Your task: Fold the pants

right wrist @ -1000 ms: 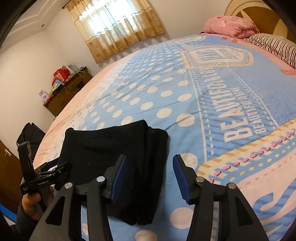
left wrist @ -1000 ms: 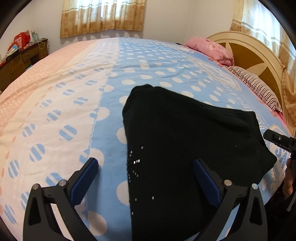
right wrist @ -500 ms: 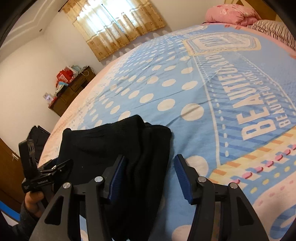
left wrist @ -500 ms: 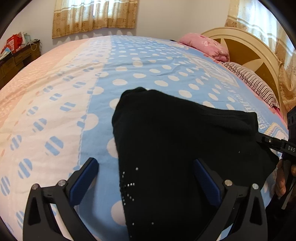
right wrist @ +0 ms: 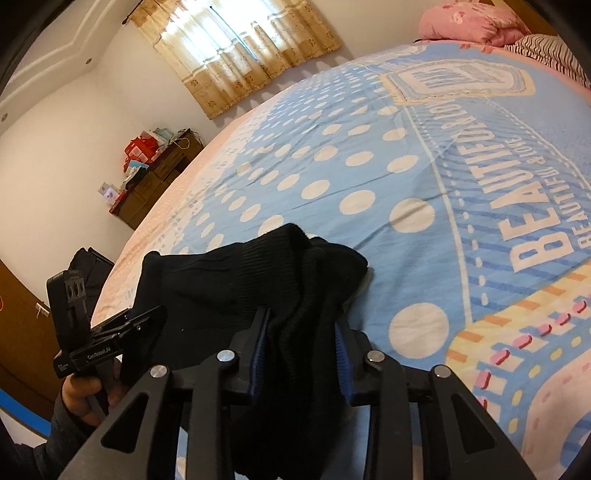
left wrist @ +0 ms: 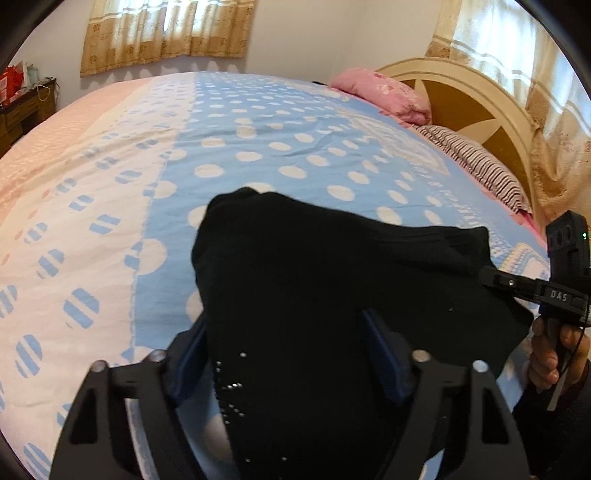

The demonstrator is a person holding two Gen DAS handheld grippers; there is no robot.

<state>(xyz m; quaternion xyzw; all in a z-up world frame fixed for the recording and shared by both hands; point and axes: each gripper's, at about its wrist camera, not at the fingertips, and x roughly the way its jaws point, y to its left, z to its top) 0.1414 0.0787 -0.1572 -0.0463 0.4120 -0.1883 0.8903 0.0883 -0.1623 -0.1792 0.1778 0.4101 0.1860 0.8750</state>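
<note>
1. Both hand-held grippers have narrowed since a second ago: then their blue pads stood spread over the cloth, now each pair has the pants between them.
2. Left hand-held gripper (left wrist: 291, 354): pads partly drawn in, black cloth bunched between them and lapping over the left pad; whether they truly pinch it, I cannot tell.
3. Right hand-held gripper (right wrist: 301, 343): pads pressed against a thick fold of the pants (right wrist: 255, 291), pinching it at the near right edge.
4. Pants (left wrist: 332, 295): a folded black bundle at the near edge of the bed (left wrist: 258, 147), lying on the blue dotted cover, small shiny studs at the near left.
5. Farther off, to the right: a pink pillow (left wrist: 384, 92) and a striped pillow (left wrist: 476, 166) by the headboard (left wrist: 480, 99).
6. Farthest: curtains (left wrist: 166, 33), and a dresser (right wrist: 155, 181) at the left wall.
</note>
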